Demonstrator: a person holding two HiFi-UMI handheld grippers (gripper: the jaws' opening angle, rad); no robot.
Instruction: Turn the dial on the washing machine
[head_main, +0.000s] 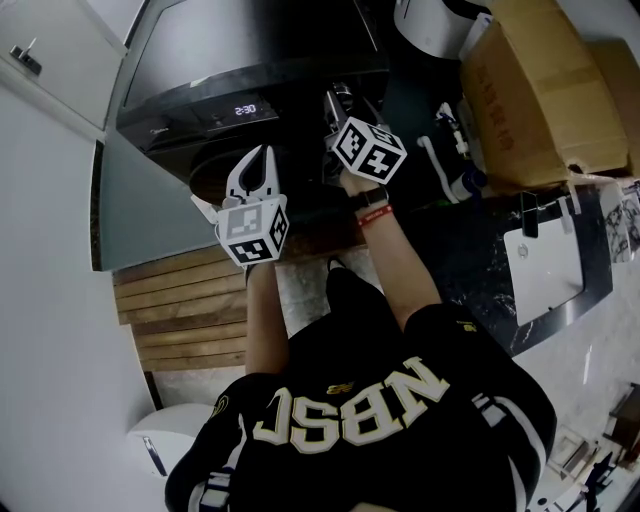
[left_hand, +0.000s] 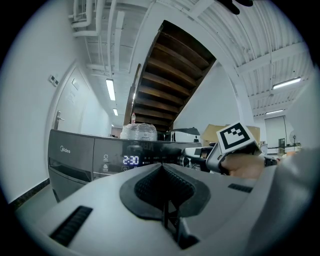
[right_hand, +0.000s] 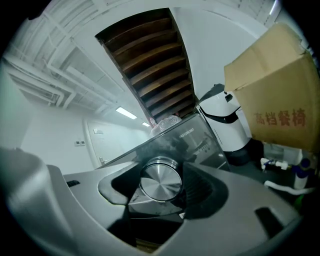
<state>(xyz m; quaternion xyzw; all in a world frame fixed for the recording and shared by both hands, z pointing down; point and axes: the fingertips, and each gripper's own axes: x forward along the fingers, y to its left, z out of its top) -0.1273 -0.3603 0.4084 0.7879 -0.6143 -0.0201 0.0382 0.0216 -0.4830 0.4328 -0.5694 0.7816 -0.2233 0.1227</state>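
My right gripper (head_main: 339, 99) is up against the front panel of the washing machine (head_main: 230, 60). In the right gripper view the round silver dial (right_hand: 160, 184) sits squarely between its jaws, which are closed onto the dial's rim on both sides. So the reach and the grasp look done. I judge that the twist itself is what's left, since nothing here tells me whether the dial has been turned at all. The lit display (head_main: 245, 109) reads 2:30, just to the left of the dial on the same panel. My left gripper (head_main: 255, 172) hangs lower, in front of the machine and below that display. Its jaws are pressed together with nothing in them, and it is well apart from the right one, so it shouldn't get in the way. For room, the dial stands proud of the flat panel with nothing crowding its rim, so I expect my wrist can roll either way. The cardboard box (head_main: 530, 90) and the white spray bottle (head_main: 455, 150) stand off to the right, clear of my forearm. The top front edge of the machine is close above the dial, so I'd keep the gripper square to the panel as I turn.
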